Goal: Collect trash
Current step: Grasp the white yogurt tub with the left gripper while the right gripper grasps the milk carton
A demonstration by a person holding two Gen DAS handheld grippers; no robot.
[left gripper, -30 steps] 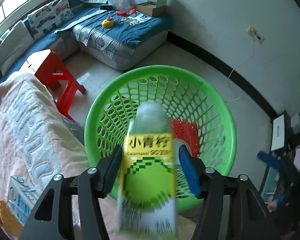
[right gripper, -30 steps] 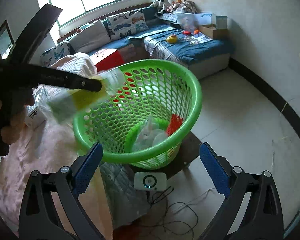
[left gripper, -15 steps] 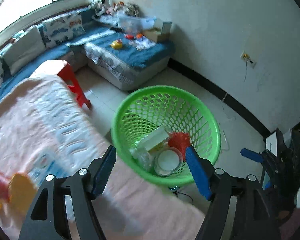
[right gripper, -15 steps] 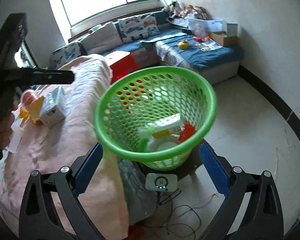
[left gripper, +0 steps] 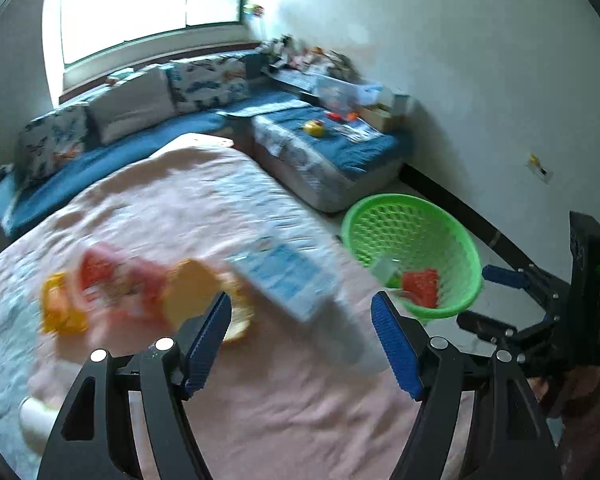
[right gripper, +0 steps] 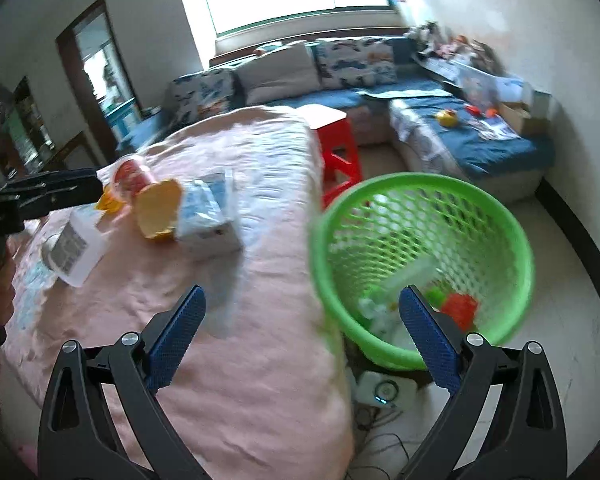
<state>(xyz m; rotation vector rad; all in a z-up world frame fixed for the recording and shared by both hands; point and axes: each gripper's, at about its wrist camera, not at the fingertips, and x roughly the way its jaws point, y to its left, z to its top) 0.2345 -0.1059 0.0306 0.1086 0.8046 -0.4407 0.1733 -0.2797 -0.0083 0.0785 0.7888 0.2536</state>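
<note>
Glossy green plastic basket [right gripper: 516,236], matt pink cloth bedspread [right gripper: 260,360], red plastic stool [right gripper: 340,152]

Both hand-held grippers [left gripper: 300,336] [right gripper: 300,332] apparently agape, empty

Daylight pours through the wide window [left gripper: 148,0] at the top of both views, blown out to white glare. Motion blur smears the pink quilted bedspread [left gripper: 180,208], the litter on it and the green perforated plastic basket [right gripper: 420,256]. Fisheye bending curves the walls, and the corners are black
</note>
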